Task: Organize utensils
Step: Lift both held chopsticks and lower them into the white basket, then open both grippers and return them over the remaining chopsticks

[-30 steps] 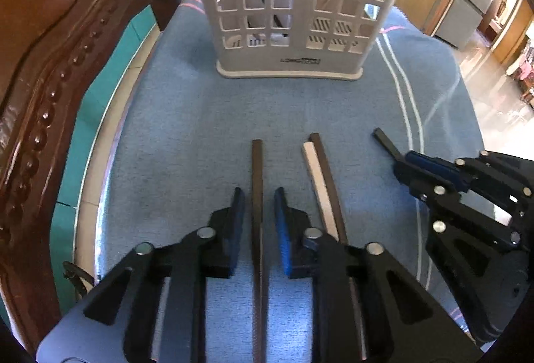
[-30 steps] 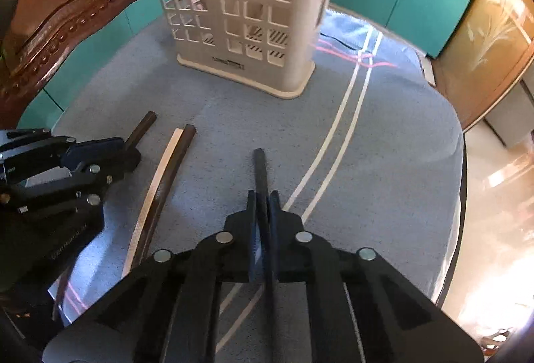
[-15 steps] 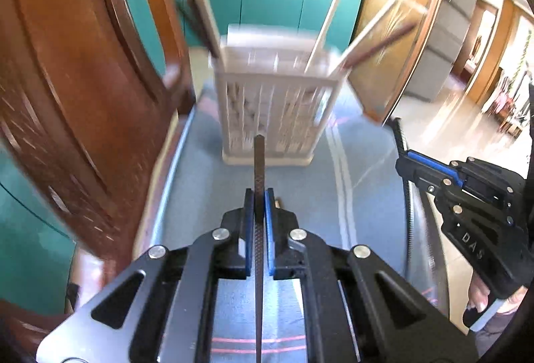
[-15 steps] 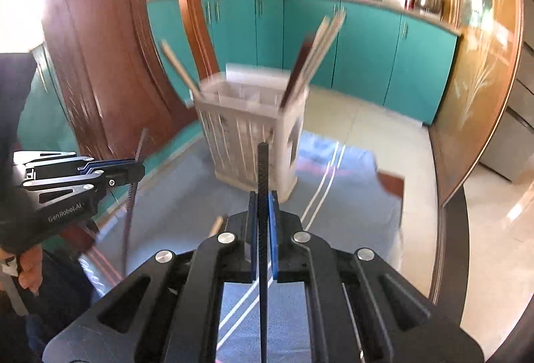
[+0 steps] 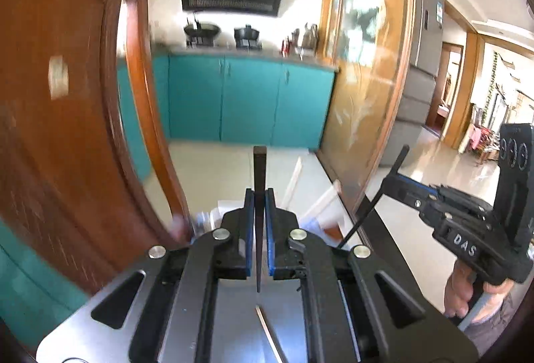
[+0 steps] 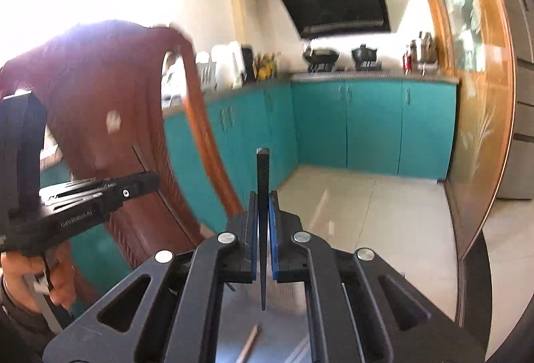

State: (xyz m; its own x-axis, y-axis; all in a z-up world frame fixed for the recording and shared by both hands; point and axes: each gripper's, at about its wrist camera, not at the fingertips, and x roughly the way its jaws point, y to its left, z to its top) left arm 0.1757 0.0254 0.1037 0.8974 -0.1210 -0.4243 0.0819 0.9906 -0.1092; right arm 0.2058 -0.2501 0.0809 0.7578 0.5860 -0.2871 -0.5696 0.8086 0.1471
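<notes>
Two handheld grippers are each carrying a single dark chopstick in a teal-cabinet kitchen. The left gripper (image 5: pixel 258 213) is clamping its blue pads tight on a dark chopstick (image 5: pixel 259 169), whose blunt end is pointing up and away while the thin tip is hanging down between the jaws. The right gripper (image 6: pixel 263 216) is gripping a second dark chopstick (image 6: pixel 262 176) in the same way, pinched near its middle so that it is standing straight along the fingers, probably to keep it from swinging in transit.

In the left wrist view the right gripper is showing at the far right, its stick slanting across the doorway. Below and just beyond the left jaws, the blurred pale rim of the utensil basket (image 5: pixel 320 219) is peeking out, with light chopsticks (image 5: pixel 293 183) already leaning in it. A carved wooden chair back (image 5: pixel 66 112) is filling the left of both views.

Both cameras are tilting up toward the range hood (image 6: pixel 337 2), so the tabletop is mostly hidden; a pale stick (image 6: pixel 248 344) is showing faintly beneath the right gripper. Judging by this pose, both sticks are being brought over the basket for dropping in, tips down.
</notes>
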